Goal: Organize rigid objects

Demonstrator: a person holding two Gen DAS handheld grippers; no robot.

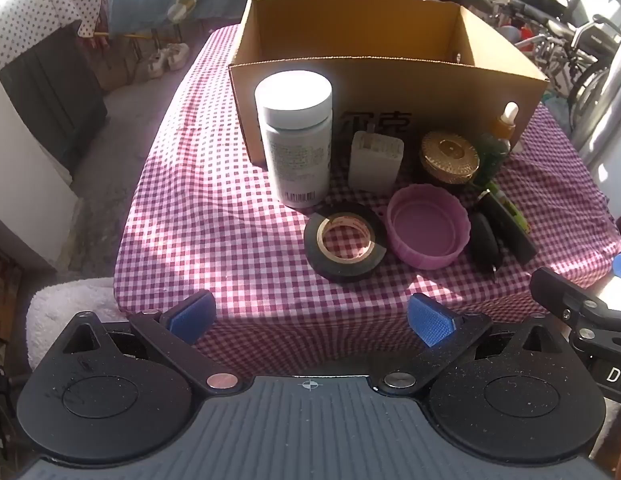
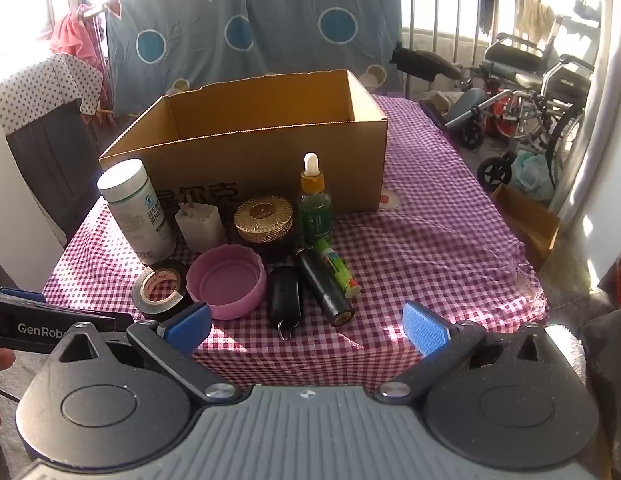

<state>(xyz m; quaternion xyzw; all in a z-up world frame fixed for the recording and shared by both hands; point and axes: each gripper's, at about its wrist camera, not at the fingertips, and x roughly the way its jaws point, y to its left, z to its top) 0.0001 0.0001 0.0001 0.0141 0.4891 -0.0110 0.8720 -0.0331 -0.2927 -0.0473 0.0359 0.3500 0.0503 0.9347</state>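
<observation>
Black tape roll (image 1: 345, 241) flat, beside upturned pink lid (image 1: 429, 225)

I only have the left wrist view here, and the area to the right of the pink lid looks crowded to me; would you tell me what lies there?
Observer: Three things lie side by side: a black key fob, a black cylinder, and a green tube close beside the cylinder.
Operator: Thank you. The dropper bottle behind them is half hidden for me; is it standing?
Observer: Yes, the dropper bottle stands upright to the right of the gold-lidded jar, in front of the cardboard box.
</observation>
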